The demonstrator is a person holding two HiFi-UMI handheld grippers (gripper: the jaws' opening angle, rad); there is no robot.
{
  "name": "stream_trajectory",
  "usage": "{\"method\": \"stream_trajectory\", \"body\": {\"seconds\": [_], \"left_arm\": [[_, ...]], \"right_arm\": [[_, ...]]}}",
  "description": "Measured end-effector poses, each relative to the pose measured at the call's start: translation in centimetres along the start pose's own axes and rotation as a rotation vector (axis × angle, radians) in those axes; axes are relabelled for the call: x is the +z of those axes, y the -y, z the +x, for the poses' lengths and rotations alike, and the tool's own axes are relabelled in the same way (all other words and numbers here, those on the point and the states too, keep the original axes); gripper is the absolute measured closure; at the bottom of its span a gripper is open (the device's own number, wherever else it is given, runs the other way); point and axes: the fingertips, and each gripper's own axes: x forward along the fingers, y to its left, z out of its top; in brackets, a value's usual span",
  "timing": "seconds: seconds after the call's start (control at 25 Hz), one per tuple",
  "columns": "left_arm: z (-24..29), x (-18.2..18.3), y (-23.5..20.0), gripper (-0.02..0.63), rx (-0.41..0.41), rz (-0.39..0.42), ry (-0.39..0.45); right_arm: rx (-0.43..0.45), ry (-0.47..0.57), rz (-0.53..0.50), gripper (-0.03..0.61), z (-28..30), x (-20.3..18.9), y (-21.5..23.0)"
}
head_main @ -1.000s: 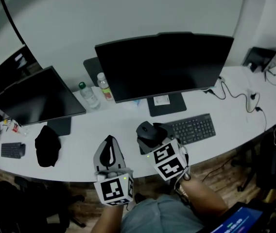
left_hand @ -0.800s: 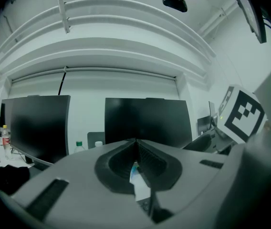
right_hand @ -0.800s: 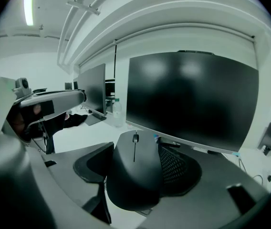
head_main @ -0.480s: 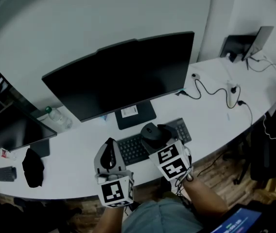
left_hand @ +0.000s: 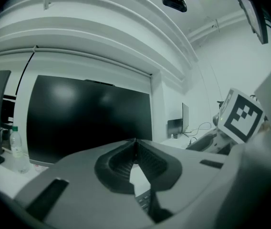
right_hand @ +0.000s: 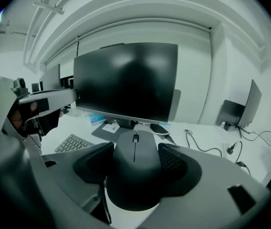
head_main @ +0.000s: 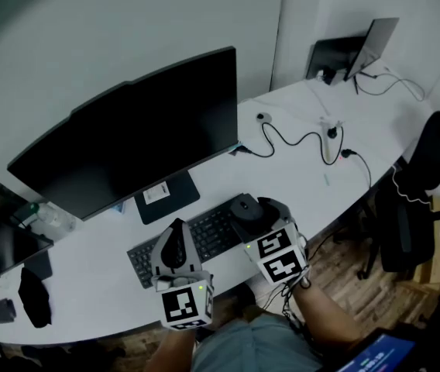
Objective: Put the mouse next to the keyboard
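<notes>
White counter [head_main: 305, 186] carries a keyboard [head_main: 214, 234], partly hidden behind the left gripper [head_main: 175, 245], pinched together on nothing; the right gripper [right_hand: 135, 162] clamps the mouse [right_hand: 134, 175].

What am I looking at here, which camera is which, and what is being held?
There is no robot: a person holds a two-jaw gripper in each hand, and the marker cubes belong to the grippers. The head view looks down from the person's head; the other two cameras ride on the grippers. On the white desk are a keyboard, a monitor and cables. The right gripper is shut on a dark mouse, near the keyboard's right end. The left gripper is shut and empty.
</notes>
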Motion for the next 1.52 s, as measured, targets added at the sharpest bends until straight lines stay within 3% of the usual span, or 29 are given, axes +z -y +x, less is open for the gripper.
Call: {"method": "stream_trajectory", "body": {"seconds": [0.24, 0.52, 1.28, 1.52], "left_arm": [[2.1, -0.2, 3.3, 0.609, -0.052, 0.002, -0.030], [4.4, -1.2, 4.3, 0.609, -0.064, 0.021, -0.055], [8.1, -6.3, 6.1, 0.609, -0.078, 0.004, -0.203], [8.3, -8.4, 5.8, 0.609, -0.066, 0.005, -0.269]], "right_arm": [[-0.052, -0.012, 0.038, 0.278, -0.8, -1.5, 4.2], [-0.076, -0.046, 0.066, 0.278, 0.3, -3.0, 7.3], [-0.040, -0.211, 0.112, 0.278, 7.6, -11.3, 11.6], [-0.028, -0.197, 0.093, 0.278, 11.4, -13.9, 12.4]]}}
